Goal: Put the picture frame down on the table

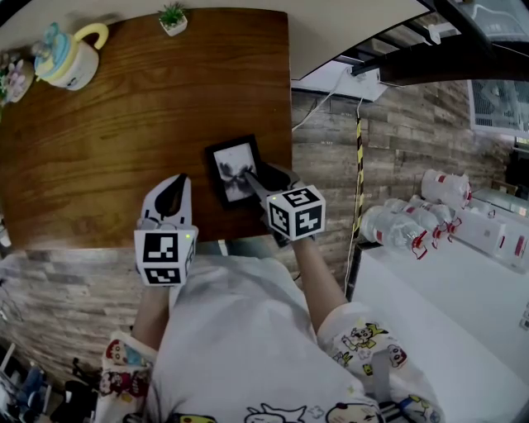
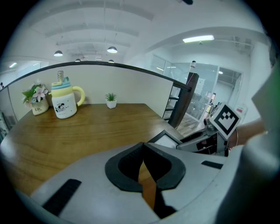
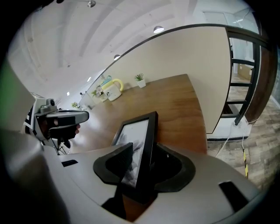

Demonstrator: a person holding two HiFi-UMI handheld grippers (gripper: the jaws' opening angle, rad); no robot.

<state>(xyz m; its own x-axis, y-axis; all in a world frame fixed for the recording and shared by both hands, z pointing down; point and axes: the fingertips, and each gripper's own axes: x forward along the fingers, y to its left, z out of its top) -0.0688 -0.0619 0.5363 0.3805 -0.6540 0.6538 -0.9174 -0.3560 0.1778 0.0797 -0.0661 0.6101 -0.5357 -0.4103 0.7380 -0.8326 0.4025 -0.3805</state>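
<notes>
Two tools hover over our wooden bench (image 1: 116,132); right hand-held gripper (image 1: 253,178) pinches the picture frame (image 1: 232,163); left hand-held gripper (image 1: 172,188) pressed together, empty; plank floor (image 1: 326,157) beside.

An office-like indoor space with a lounge corner.
Glass partitions (image 2: 192,83), round ceiling lamps (image 2: 112,50) and a strip light (image 2: 199,39) point to an office. A wooden table (image 1: 124,124) holds a mug (image 1: 70,56) and a small potted plant (image 1: 173,18); water bottles (image 1: 397,227) lie on a white counter (image 1: 446,314).

The picture frame (image 1: 235,170) is over the table's (image 1: 116,157) near right corner, mug (image 1: 69,56) and plant (image 1: 173,17) far behind.
</notes>
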